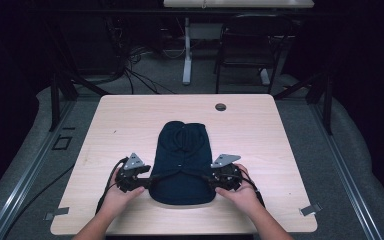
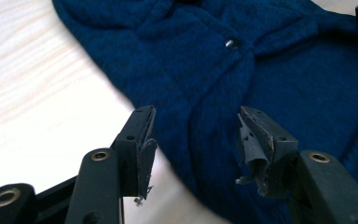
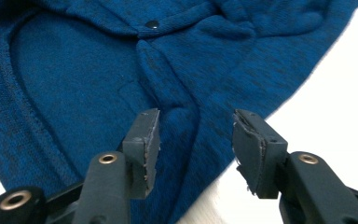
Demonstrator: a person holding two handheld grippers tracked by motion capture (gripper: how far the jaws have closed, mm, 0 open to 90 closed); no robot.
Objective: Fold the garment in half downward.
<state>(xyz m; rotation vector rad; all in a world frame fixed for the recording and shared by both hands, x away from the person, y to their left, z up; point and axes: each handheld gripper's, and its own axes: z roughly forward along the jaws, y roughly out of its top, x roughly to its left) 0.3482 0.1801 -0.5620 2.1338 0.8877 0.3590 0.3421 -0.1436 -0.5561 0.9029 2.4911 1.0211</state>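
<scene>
1. High view: a dark blue knitted garment [image 1: 182, 160] lies flat in the middle of the wooden table [image 1: 120, 120]. Its long axis runs away from the person, with the hood-like end far and the wide hem near.
2. The left gripper [image 1: 139, 176] is at the left edge of the garment, near the hem, and the right gripper [image 1: 219, 176] is at the right edge at about the same height. Each one points inward to the cloth, so the garment is between the two tools, and no hand is clearly nearer than the other.
3. Left gripper view: the jaws stand wide apart with nothing between them. The garment edge [image 2: 168, 154] passes just in front of the gap, and one small snap button [image 2: 231, 44] is farther up.
4. Right gripper view: these jaws are also wide apart and hold nothing. The side edge of the cloth [image 3: 214, 168] runs slanted under the gap, and a dark snap [image 3: 152, 24] is seen beyond.
5. My judgement: the coming move is to close on both side edges, and it depends on the edge lying inside each gap, not beside it.
</scene>
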